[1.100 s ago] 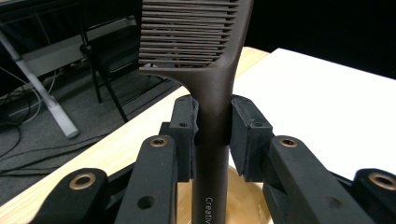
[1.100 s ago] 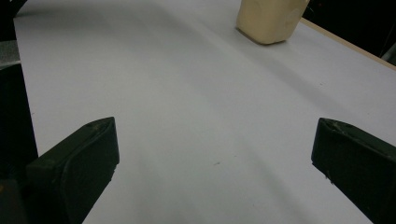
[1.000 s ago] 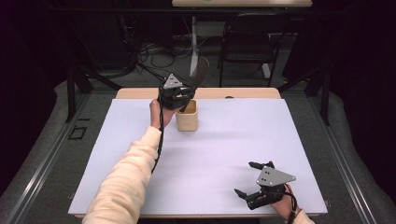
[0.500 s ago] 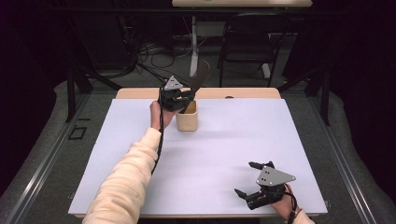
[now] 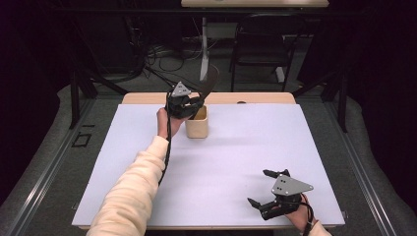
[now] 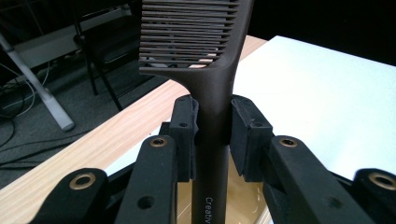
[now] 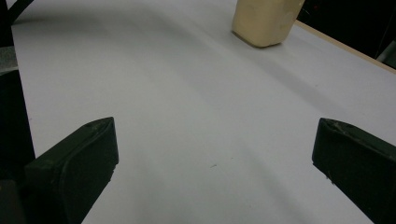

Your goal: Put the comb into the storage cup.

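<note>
High view: the left gripper (image 5: 189, 104) holds a dark brown comb (image 5: 208, 84) upright above the beige cup (image 5: 197, 124) at the table's (image 5: 255, 142) far edge; the right gripper (image 5: 266, 189), jaws spread, rests near. Nothing has shifted since the earlier frame.

Left gripper view: pads (image 6: 184, 130) clamp the comb's (image 6: 212, 93) handle; its teeth are fine and its lettering partly legible.

Right gripper view: the cup (image 7: 265, 19) stands far off, its contents apparently hidden.
</note>
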`<state>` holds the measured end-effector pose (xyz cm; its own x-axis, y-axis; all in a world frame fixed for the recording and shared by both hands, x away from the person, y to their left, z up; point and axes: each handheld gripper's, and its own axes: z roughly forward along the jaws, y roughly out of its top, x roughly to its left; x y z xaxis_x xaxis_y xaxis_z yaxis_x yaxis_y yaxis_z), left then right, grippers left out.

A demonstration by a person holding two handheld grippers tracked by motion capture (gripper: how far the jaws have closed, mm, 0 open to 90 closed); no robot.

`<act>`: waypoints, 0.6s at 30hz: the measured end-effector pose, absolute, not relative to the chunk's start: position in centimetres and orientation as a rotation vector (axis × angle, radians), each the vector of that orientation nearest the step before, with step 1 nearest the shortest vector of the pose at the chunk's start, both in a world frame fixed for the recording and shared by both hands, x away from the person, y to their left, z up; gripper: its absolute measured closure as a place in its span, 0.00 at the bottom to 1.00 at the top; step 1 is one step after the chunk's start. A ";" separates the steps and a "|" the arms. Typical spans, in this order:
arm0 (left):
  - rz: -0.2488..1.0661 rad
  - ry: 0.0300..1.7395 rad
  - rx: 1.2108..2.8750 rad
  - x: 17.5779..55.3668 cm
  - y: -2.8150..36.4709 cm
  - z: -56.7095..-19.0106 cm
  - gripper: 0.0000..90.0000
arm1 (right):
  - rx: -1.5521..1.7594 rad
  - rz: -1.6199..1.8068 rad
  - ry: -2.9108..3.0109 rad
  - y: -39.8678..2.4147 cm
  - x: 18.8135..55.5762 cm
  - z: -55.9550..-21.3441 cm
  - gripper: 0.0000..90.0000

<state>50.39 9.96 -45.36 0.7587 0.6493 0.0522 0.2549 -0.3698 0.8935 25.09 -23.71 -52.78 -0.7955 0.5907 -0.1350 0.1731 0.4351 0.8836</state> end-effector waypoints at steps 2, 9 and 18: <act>0.493 0.688 1.953 50.4 10.0 -45.5 0.80 | 0.649 1.321 2.264 -23.7 25.1 -52.8 0.00; 0.494 0.683 1.952 50.3 10.1 -45.8 0.80 | 0.652 1.327 2.250 -23.8 25.1 -52.7 0.00; 0.489 0.688 1.949 50.3 10.2 -46.2 0.80 | 0.656 1.321 2.247 -23.8 25.1 -52.7 0.00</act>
<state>50.26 10.17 -46.25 0.7590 0.6493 0.0468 0.2577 -0.3657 0.8944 25.14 -23.82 -52.73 -0.7857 0.6029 -0.1386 0.1719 0.4280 0.8873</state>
